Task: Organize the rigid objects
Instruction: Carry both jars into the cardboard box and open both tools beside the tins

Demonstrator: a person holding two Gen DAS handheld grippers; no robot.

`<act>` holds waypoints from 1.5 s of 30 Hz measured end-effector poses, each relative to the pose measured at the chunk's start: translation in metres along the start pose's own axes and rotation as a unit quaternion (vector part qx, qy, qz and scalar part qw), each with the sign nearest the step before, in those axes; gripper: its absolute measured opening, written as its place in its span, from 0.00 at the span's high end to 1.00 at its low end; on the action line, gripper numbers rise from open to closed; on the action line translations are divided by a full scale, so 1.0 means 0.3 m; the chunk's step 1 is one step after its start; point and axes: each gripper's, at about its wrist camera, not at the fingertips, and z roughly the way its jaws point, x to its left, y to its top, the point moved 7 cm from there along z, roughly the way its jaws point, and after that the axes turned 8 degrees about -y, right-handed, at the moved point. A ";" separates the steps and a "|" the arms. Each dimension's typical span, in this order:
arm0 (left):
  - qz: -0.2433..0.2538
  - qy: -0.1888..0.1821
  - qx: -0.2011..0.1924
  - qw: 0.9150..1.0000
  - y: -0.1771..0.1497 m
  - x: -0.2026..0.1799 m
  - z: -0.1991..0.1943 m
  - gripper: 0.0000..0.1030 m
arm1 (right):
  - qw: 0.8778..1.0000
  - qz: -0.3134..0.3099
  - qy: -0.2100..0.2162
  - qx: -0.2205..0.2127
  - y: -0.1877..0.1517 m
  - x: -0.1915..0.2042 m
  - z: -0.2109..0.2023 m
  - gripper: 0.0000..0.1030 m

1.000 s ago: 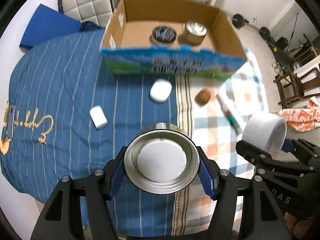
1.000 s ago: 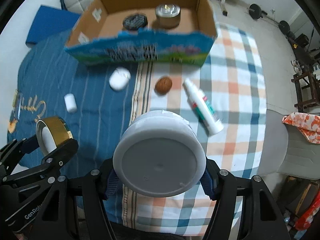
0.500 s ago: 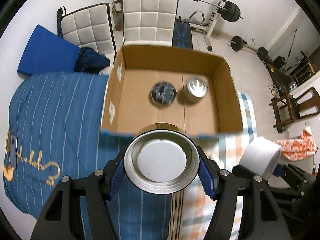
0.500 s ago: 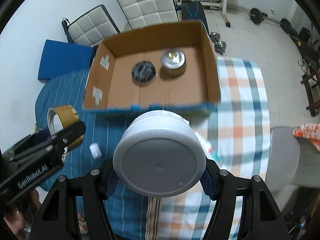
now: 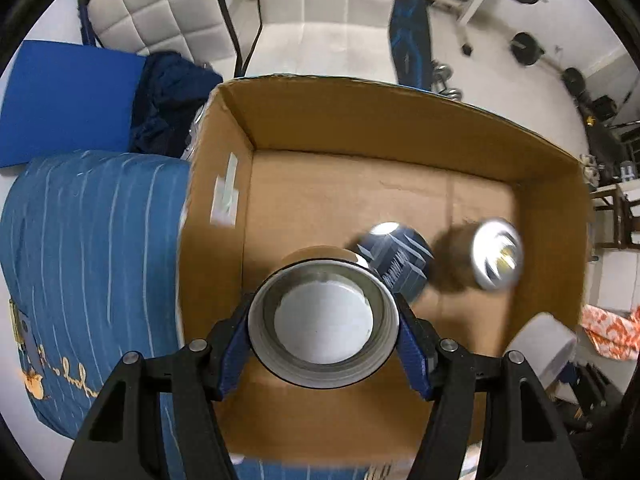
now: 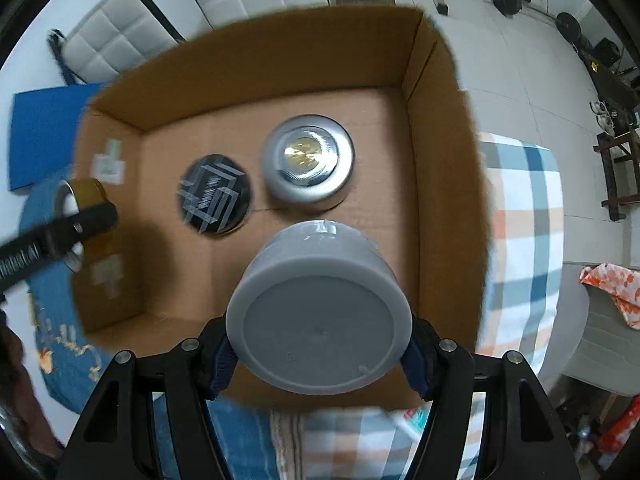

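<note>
Two grippers: each holds a round container above the open brown cardboard box [image 5: 400, 152].
Left gripper [image 5: 323, 342]: jaws closed against the sides of a gold-walled round metal tin [image 5: 323, 326], whose silver rim and pale inner face point at the camera.
Gold tin, position: over the near-left part of the box floor, just beside the black lid; whether it touches the floor cannot be told.
Right gripper [image 6: 319, 344]: jaws clamped on a grey round plastic tub [image 6: 320, 320], its flat base toward the lens.
Grey tub, position: over the near-right part of the box, in front of the silver tin; contact with the floor hidden.
Box contents: a black round lidded tin with a white geometric pattern [image 6: 214, 200] and a silver round tin with a gold centre [image 6: 308, 160], side by side, close but apart in the right wrist view.
Cross-views: gold tin [image 6: 78, 204] seen at the box's left wall from the right camera; grey tub [image 5: 544, 344] seen at the right wall from the left camera.
Box rests on: a bed with a blue striped cover [image 5: 92, 248] on one side and a checked blue, orange and white cover [image 6: 520, 216] on the other.
Image quality: motion blur over the box interior.
</note>
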 end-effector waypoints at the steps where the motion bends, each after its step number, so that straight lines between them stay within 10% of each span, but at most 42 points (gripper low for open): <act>1: -0.003 0.002 0.007 1.000 0.023 0.006 0.026 0.39 | 1.000 0.000 -0.006 0.007 0.020 0.001 0.033 0.33; 14: -0.001 0.031 0.068 0.997 0.225 0.023 0.267 0.39 | 0.997 -0.035 -0.028 0.066 0.114 0.045 0.237 0.33; 28: -0.031 0.001 0.126 0.992 0.187 0.056 0.348 0.36 | 0.993 -0.046 -0.036 0.098 0.122 0.074 0.316 0.32; 36: -0.036 -0.019 0.103 0.994 0.173 0.032 0.265 0.04 | 0.994 -0.038 -0.031 0.095 0.120 0.092 0.261 0.14; 45: -0.004 -0.028 0.054 0.998 0.096 -0.059 0.111 0.02 | 0.996 -0.037 -0.016 0.077 0.068 0.093 0.158 0.00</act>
